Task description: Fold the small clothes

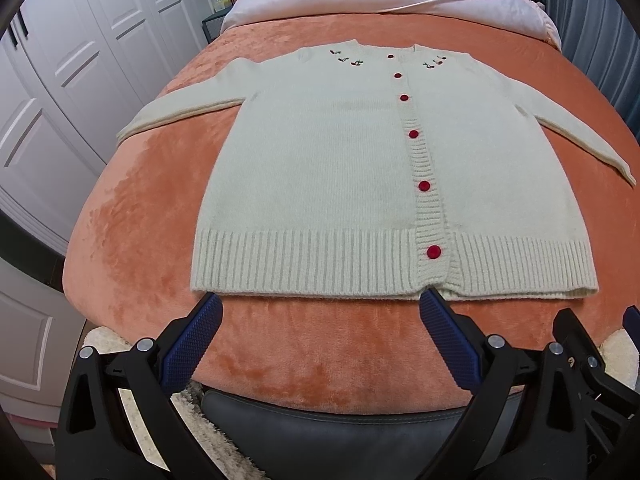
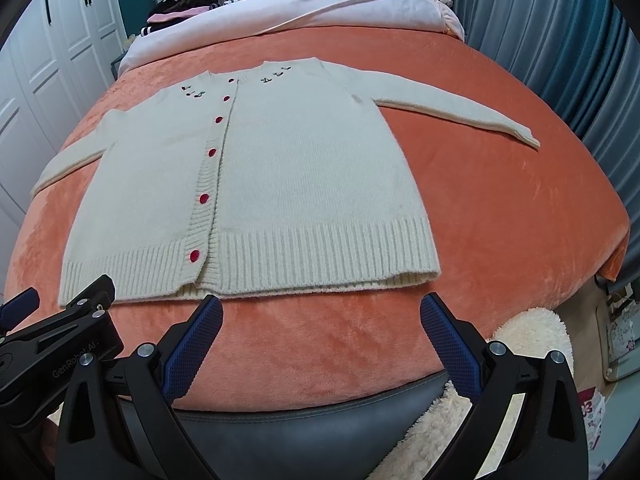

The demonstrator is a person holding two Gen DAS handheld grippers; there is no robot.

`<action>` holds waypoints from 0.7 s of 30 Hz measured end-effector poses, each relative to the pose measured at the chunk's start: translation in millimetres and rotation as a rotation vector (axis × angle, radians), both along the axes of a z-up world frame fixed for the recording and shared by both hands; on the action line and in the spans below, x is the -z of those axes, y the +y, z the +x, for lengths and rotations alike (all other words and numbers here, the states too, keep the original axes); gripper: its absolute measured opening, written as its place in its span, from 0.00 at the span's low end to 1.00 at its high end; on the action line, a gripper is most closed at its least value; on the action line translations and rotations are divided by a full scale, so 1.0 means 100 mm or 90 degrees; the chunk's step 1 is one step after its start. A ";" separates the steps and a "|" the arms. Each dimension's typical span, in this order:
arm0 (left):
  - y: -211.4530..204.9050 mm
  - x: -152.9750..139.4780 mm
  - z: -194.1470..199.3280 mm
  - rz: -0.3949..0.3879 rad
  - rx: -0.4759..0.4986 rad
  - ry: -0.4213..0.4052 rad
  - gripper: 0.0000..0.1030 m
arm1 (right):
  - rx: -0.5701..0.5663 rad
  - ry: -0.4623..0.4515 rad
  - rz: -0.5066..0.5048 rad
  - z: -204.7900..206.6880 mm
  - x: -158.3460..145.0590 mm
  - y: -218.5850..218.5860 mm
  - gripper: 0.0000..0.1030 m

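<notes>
Left wrist view: the cardigan (image 1: 320,168) lies flat on the orange blanket (image 1: 132,240) at twelve o'clock. Left gripper (image 1: 320,300) and right gripper (image 2: 320,304) gape wide, empty; take each sleeve cuff first, I'd judge.

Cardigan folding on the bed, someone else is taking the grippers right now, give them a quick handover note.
Left gripper: open, empty, hovering at the hem.
Right gripper: open, empty, also just short of the hem.
Cream cardigan: lying flat and buttoned on the orange blanket, both sleeves spread out to the sides.
Done: garment laid out smooth.
Left: every fold; probably bring the sleeves in first, then fold the body.
</notes>
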State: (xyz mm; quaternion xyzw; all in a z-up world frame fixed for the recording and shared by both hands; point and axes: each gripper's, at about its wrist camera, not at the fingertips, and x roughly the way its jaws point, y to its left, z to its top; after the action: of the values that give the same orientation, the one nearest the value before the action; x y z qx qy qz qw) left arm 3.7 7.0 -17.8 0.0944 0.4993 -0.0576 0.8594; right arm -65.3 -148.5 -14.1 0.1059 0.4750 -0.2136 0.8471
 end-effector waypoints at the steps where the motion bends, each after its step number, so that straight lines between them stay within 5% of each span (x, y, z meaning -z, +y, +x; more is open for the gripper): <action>1: 0.00 0.02 0.01 0.001 0.000 0.005 0.94 | 0.000 0.002 0.002 0.01 0.01 -0.01 0.95; 5: -0.05 0.11 0.06 0.002 0.001 0.045 0.93 | 0.003 0.014 0.011 0.06 0.09 -0.04 0.95; 21: -0.34 0.35 0.47 0.009 0.009 0.073 0.94 | 0.003 0.065 0.049 0.43 0.41 -0.29 0.95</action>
State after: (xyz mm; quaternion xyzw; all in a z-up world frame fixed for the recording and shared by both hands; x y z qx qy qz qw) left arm 51.0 -27.3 -53.1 0.1005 0.5476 -0.0658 0.8281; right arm -21.8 -177.4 -54.8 0.1286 0.5251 -0.2022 0.8166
